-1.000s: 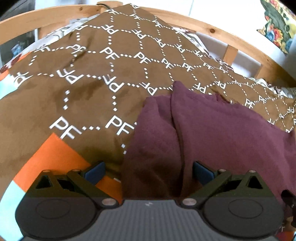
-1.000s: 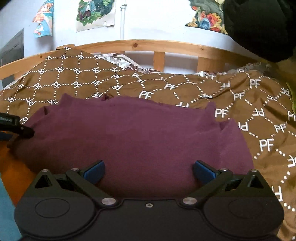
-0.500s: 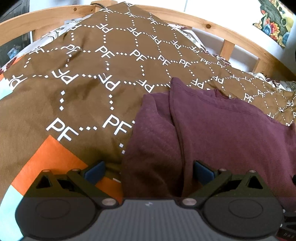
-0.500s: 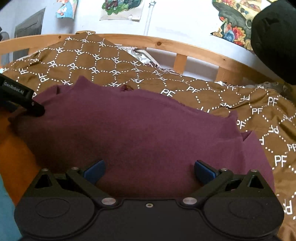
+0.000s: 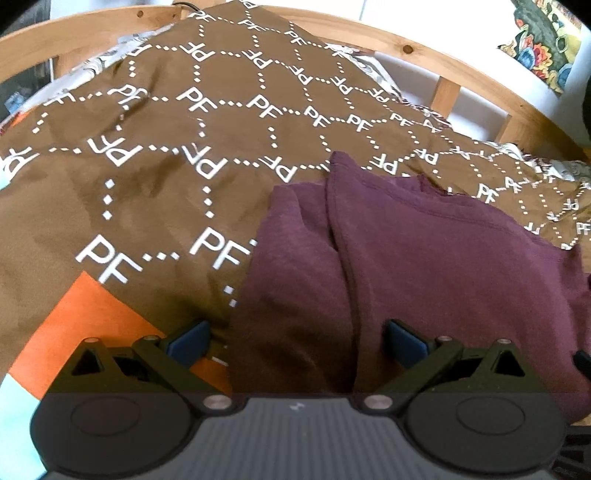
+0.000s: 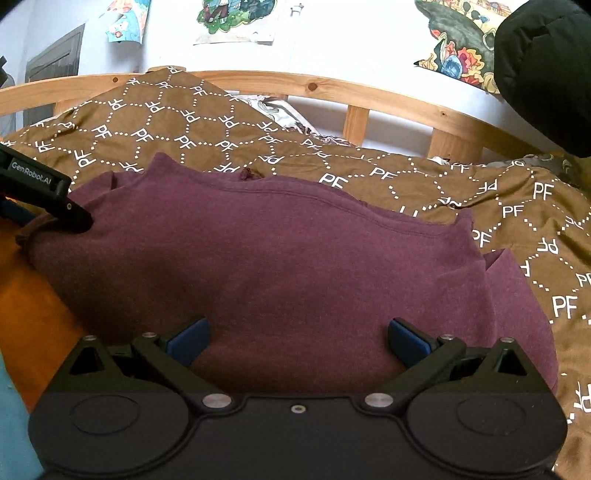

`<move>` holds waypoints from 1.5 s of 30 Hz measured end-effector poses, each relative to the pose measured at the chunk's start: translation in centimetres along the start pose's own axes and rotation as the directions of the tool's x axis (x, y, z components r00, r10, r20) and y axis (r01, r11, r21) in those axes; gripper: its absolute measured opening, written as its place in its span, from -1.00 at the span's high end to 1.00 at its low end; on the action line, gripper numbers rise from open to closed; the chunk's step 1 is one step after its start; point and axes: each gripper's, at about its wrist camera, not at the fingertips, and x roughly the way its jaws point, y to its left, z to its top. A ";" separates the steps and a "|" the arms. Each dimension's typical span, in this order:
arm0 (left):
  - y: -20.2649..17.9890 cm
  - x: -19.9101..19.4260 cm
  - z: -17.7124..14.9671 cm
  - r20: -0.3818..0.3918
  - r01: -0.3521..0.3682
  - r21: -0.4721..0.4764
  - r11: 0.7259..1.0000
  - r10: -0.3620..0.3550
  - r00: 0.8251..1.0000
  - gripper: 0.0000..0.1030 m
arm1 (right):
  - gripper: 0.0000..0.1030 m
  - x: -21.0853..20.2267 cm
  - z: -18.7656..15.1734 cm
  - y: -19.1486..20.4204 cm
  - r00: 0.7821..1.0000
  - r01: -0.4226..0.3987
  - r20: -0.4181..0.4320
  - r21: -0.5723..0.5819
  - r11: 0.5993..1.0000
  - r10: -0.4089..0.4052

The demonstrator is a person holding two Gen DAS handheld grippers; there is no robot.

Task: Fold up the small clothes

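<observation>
While the maroon garment [image 6: 280,266] lay spread flat on the bed, its near hem ran under both sets of jaws. Through the right wrist camera, the cloth filled the whole gap between the two blue pads [image 6: 188,338], which stood wide apart with nothing pinched between them; the right gripper [image 6: 297,341] hovered low over the middle of the near edge. A stitched seam curved across the garment's far side, and a smaller flap of the same cloth stuck out at its right end.

Through the left wrist camera, the garment [image 5: 424,266] showed its left end, where a folded flap lay beside the main panel with a crease running toward the camera. That crease fell between the pads of the left gripper [image 5: 295,341], nearer the right pad; the left pad sat just off the cloth's edge, over the bedcover. These jaws also stood wide, gripping nothing. In the right wrist view the left gripper [image 6: 79,218] appeared as a black finger whose tip touched or sat just above the garment's left end; I could not tell which.

Under the garment lay a brown bedcover [image 5: 166,166] printed with white dotted hexagons and "PF" letters, with an orange patch [image 5: 88,325] at its near left. A wooden bed rail [image 6: 369,96] curved behind it, and colourful pictures [image 6: 236,14] hung on the pale wall.
</observation>
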 end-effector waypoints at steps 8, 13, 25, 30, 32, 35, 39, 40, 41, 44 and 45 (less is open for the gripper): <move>-0.5 0.7 0.5 -0.030 -0.021 0.015 1.000 0.021 0.999 -0.99 | -0.99 0.0 0.0 0.0 1.000 -0.001 0.001 0.000 1.000 0.001; -0.8 1.1 0.8 -0.044 -0.040 0.022 0.999 0.041 0.998 -0.99 | -0.99 0.0 0.0 0.0 1.000 -0.001 0.001 -0.001 1.000 0.001; -1.7 0.9 1.5 -0.082 -0.040 0.027 0.999 0.042 0.996 -0.59 | -0.99 -0.1 0.0 0.2 1.000 0.008 0.002 -0.008 1.000 -0.008; -2.0 0.1 1.5 -0.063 -0.024 0.020 1.000 0.026 0.998 -0.09 | -0.99 -0.1 0.0 0.2 1.000 0.012 0.002 -0.011 1.000 -0.012; -2.1 -0.1 1.3 -0.050 -0.029 0.009 1.000 0.029 0.998 0.07 | -0.99 -0.3 0.2 0.4 1.000 0.020 -0.005 -0.013 1.000 -0.021; -2.3 -0.6 1.2 -0.022 -0.027 -0.008 1.000 0.027 0.999 0.39 | -0.99 -1.0 0.3 0.6 0.999 0.042 -0.007 -0.023 0.999 -0.042; -4.0 -1.4 1.3 0.038 -0.053 0.052 0.997 0.051 0.998 0.57 | -0.99 -2.4 0.5 0.7 0.999 0.040 0.032 -0.101 0.994 -0.037; -4.6 -1.8 1.3 0.056 -0.059 0.073 0.996 0.055 0.997 0.58 | -0.99 -2.7 0.6 0.6 0.998 0.048 0.040 -0.118 0.992 -0.044; -5.3 -2.2 1.4 0.075 -0.062 0.096 0.993 0.055 0.996 0.59 | -0.99 -3.0 0.8 0.4 0.997 0.060 0.047 -0.127 0.990 -0.054; -7.3 -3.4 2.2 0.120 -0.050 0.161 0.986 0.030 0.992 0.61 | -0.99 -3.7 1.3 -0.9 0.996 0.082 0.049 -0.110 0.991 -0.077; -8.2 -3.9 2.5 0.129 -0.035 0.179 0.983 0.012 0.992 0.62 | -0.99 -3.9 1.3 -1.4 0.995 0.089 0.048 -0.098 0.991 -0.084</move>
